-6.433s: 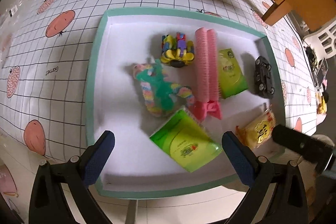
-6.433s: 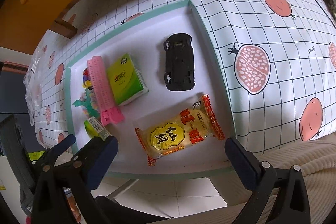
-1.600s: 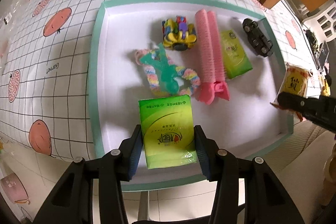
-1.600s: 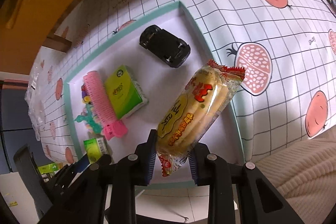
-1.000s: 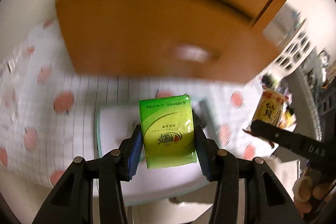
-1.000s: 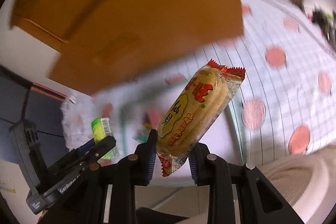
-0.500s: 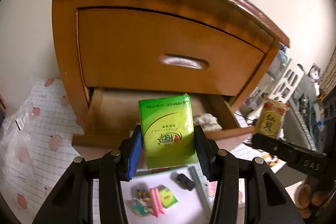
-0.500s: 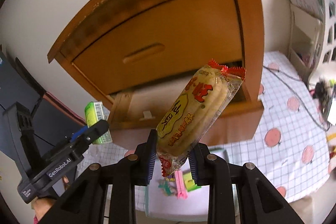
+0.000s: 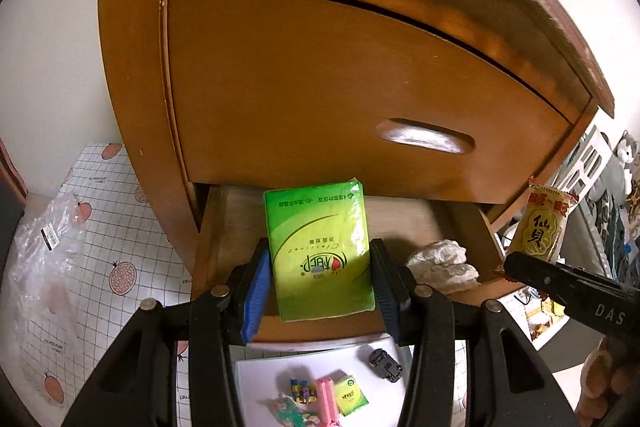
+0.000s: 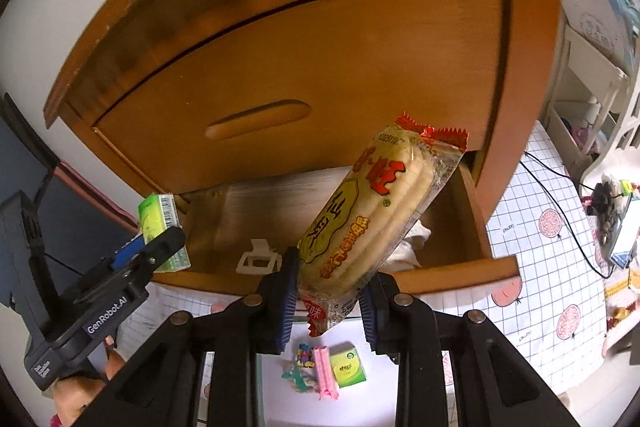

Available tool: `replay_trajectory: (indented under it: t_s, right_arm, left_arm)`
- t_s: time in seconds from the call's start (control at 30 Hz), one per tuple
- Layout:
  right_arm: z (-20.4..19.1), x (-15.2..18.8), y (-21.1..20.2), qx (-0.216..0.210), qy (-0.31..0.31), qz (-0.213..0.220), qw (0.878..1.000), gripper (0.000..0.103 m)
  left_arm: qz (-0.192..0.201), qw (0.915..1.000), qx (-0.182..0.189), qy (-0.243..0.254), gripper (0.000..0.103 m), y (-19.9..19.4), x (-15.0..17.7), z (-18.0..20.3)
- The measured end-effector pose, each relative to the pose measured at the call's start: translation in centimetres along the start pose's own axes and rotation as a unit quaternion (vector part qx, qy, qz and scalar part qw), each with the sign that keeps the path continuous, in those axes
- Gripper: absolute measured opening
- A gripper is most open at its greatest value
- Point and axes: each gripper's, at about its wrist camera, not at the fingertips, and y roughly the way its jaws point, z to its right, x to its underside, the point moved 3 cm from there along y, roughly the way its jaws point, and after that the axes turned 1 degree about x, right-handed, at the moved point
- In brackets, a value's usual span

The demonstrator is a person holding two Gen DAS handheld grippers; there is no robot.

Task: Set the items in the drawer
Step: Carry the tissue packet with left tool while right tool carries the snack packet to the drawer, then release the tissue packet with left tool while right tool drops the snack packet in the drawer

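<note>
The left gripper (image 9: 320,285) is clamped on a green tissue pack (image 9: 320,251), held over the open lower drawer (image 9: 224,227); the right gripper (image 10: 328,301) is clamped narrowly on a yellow rice-cracker packet (image 10: 372,215), tilted above that drawer's front edge

My green tissue pack (image 9: 320,251) hides the open drawer's (image 9: 404,227) middle. Tray (image 9: 256,379) cut by lower edge; its small toys (image 9: 304,397) too small to identify.
</note>
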Motion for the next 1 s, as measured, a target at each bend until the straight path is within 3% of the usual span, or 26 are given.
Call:
replay_trajectory:
  t_s: [0.53, 0.7, 0.8, 0.97, 1.0]
  right_arm:
    - [-1.0, -1.3, 3.3, 0.015, -0.020, -0.019, 1.000, 0.032]
    - [-1.4, -1.5, 4.3, 0.020, -0.022, -0.026, 0.999, 0.034]
    - [-1.1, -1.5, 4.9, 0.022, -0.019, -0.029, 0.999, 0.043]
    - [-1.1, -0.2, 4.6, 0.029, -0.018, -0.022, 0.999, 0.074]
    - [-1.0, -0.2, 4.6, 0.030, -0.018, -0.020, 0.999, 0.075]
  left_arm:
    - [-0.007, 1.0000, 0.000, -0.005, 0.051, 1.0, 0.1, -1.0]
    - [-0.006, 1.0000, -0.002, -0.005, 0.060, 0.8, 0.1, -1.0]
    - [-0.007, 0.9999, -0.007, -0.004, 0.065, 0.7, 0.1, -1.1]
    - [-0.006, 0.9997, -0.021, -0.009, 0.069, 0.4, 0.3, -1.7]
    - [-0.005, 0.9997, -0.023, -0.010, 0.071, 0.5, 0.4, -1.8]
